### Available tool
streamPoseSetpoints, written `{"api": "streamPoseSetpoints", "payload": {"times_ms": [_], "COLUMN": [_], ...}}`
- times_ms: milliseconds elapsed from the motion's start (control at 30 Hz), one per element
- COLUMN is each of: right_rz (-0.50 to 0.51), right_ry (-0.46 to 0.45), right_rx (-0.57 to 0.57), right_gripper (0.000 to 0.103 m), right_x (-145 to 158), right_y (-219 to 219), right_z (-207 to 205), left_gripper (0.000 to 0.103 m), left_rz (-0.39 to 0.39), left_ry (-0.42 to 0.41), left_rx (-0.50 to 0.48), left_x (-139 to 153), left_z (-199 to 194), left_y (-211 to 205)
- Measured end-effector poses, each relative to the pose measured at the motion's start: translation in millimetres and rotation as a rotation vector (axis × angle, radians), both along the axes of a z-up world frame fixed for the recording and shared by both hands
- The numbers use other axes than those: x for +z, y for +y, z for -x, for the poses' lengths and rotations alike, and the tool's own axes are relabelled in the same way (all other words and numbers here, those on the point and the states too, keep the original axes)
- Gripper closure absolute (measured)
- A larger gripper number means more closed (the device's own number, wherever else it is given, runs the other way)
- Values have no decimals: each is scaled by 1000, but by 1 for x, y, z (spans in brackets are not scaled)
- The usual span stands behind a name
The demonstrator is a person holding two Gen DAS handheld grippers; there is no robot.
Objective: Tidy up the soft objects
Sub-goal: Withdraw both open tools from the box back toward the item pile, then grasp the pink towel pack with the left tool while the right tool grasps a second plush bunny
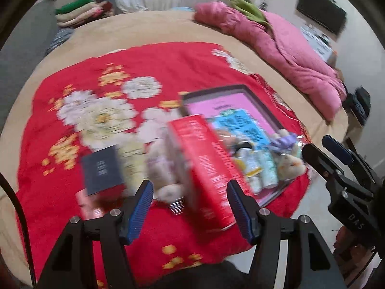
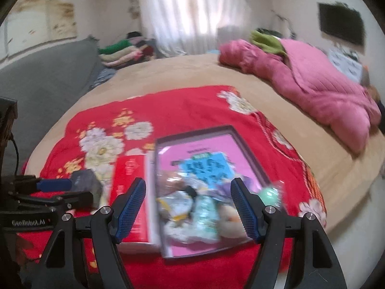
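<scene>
The bed (image 2: 182,72), under a tan cover, serves as the work surface, and a red flowered blanket (image 1: 149,65) spread over its near half seems laid there to mark off the sorting area. At about two o'clock in both views a pink quilt (image 2: 320,89) lies bunched along the far edge, well clear of the work, while folded clothes (image 1: 79,12) are stacked at eleven o'clock. On the blanket a shallow box with a pink bottom (image 2: 211,149) acts as the collecting tray: small soft toys and packets (image 2: 199,207) are heaped in its near end, which suggests the sorting is well under way. A red carton (image 1: 207,166) stands tilted just left of the tray, with a pale plush toy (image 1: 163,175) beside it at nine o'clock and a dark blue booklet (image 1: 101,168) farther left, outside the tray, probably because they are not yet sorted or do not belong. The left gripper (image 1: 190,207) hangs above the carton, fingers apart and holding nothing; the right gripper (image 2: 189,207) hangs over the tray's heap, fingers also spread wide and empty. Both views are blurred, so finer detail cannot be told.
</scene>
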State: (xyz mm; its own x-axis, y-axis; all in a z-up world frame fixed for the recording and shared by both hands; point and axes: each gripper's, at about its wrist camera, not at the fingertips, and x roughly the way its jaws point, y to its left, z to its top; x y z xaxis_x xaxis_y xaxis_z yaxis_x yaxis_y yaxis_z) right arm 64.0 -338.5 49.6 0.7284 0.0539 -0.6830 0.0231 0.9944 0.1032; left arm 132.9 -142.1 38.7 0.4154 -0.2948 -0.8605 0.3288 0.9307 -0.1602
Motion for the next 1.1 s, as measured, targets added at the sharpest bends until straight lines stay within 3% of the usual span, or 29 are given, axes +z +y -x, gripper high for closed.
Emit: {"api": "streamPoseSetpoints", "payload": {"times_ms": [200,467,733,833,967,1100], "right_rz": [73,223,581,721,842,880], "right_ry": [13,92,147,129,155,159], "right_rx": [145,307,348,364,364,364], "right_gripper": [29,29,29,29,29,29], "right_x": [0,-39,-111,-133,-159,-174], "right_y": [71,161,215,226,233,235], "right_z": [-7,-18,-21,-23,-32,-43], "left_gripper": [39,39,39,39,39,39], "left_rz": [-50,-10,51,89,118,118], "left_ry": [-5,117,224,258,292,307], "left_rx": [117,225,251,254,261,265], "left_x": [-8,-60,-109,-122,-135,-144], "left_z": [0,-7,-21,-29,-39,-44], "left_y": [72,146,167,170,168,168]}}
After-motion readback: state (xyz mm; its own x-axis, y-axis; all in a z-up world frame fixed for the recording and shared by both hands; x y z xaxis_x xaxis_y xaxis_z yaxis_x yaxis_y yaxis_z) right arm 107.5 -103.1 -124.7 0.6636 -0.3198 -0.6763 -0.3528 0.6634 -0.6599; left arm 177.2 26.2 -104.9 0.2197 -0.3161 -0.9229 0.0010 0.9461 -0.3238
